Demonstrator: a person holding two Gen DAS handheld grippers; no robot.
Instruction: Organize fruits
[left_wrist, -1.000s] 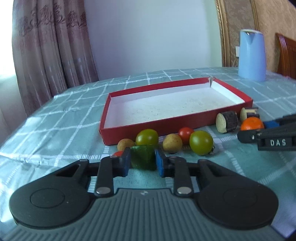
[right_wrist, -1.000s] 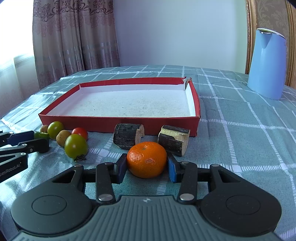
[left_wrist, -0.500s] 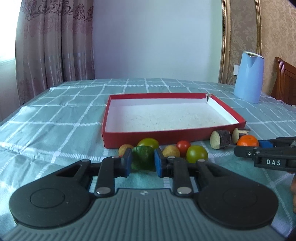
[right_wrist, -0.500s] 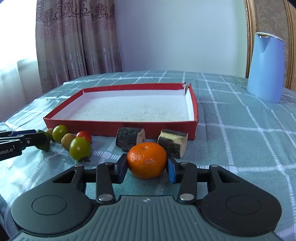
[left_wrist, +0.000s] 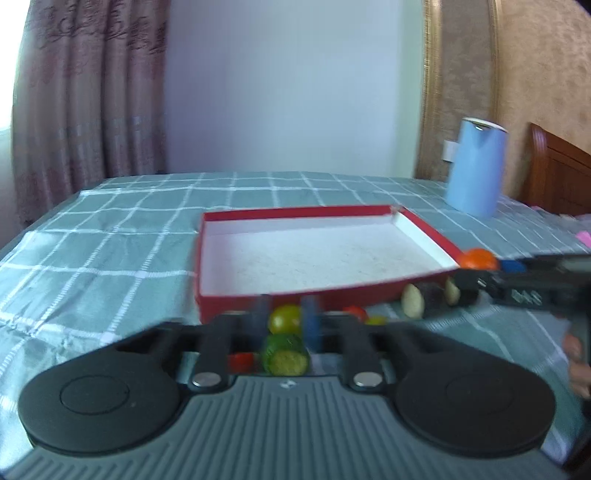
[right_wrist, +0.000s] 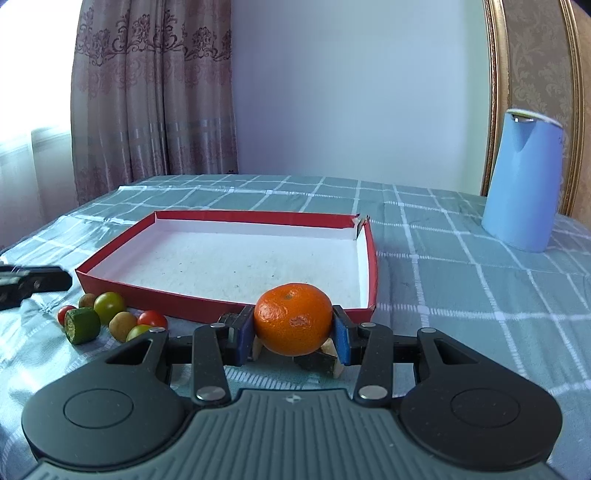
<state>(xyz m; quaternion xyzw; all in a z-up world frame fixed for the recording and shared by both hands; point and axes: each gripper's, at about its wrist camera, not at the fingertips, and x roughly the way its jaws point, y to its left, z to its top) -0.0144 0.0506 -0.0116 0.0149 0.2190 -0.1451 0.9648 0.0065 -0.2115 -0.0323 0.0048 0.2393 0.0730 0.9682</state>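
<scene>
**Mandarin clamped in right gripper; green piece lies free below left gripper**

Mandarin (right_wrist: 293, 318) sits squeezed between the two blue pads of the right gripper (right_wrist: 293, 332), raised off the counter (right_wrist: 461, 295) and level with the near wall of the red tray (right_wrist: 229, 300). Both pads press against the fruit's sides. Two cut wood pieces (right_wrist: 321, 360) lie on the cloth directly below it, partly hidden.

The left gripper (left_wrist: 285, 319) has its blue pads apart with nothing between them; its view is motion-blurred. A green cut piece (left_wrist: 284, 354), pale face toward the camera, lies on the counter below and just behind the pads, untouched by them. In the right wrist view the same piece (right_wrist: 82, 325) rests on the cloth well apart from the left gripper's dark fingers (right_wrist: 35, 284) at the left edge.

Small fruits are grouped on the counter in front of the tray's near-left wall: a green tomato (right_wrist: 109, 307), a red cherry tomato (right_wrist: 152, 319), a tan round fruit (right_wrist: 123, 325), and others partly hidden. None is inside the tray, whose white floor is bare.

A blue jug (right_wrist: 521, 181) stands upright on the counter, well to the right of and beyond the tray. The checked tablecloth (left_wrist: 110, 240) covers the whole surface.
</scene>
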